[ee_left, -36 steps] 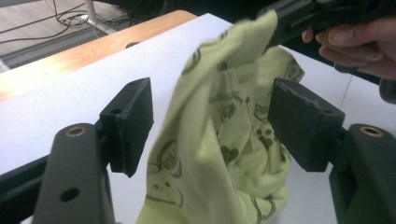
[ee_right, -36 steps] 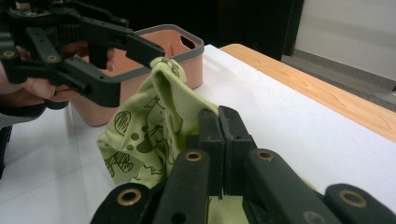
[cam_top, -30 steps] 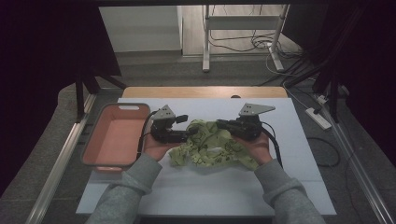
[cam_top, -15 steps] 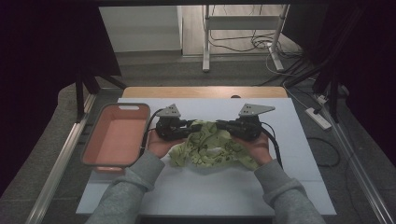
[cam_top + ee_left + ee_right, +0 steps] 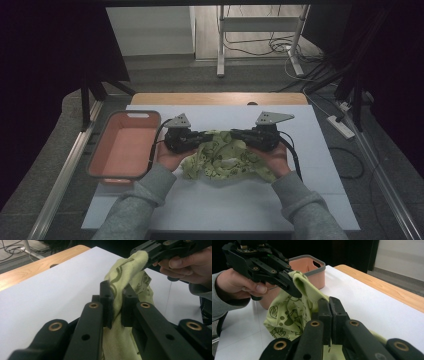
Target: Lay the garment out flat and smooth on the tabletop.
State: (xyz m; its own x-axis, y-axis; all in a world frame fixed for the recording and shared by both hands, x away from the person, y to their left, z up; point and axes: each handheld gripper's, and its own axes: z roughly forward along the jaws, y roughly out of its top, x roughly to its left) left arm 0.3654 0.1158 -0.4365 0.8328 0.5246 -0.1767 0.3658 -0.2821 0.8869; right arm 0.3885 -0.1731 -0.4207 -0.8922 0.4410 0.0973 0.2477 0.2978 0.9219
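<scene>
Two grippers, left gripper (image 5: 209,138) jaws just closed on green patterned cloth (image 5: 225,159), right gripper (image 5: 235,134) clamping it, no legible writing.

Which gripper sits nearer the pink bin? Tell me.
Left. The left gripper grips the green cloth right beside the pink bin; the right gripper holds the cloth's other end, farther away.

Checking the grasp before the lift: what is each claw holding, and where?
Both grip the yellow-green patterned cloth along its upper edge: the left claw has just closed on one raised fold, the right claw pinches another.
</scene>
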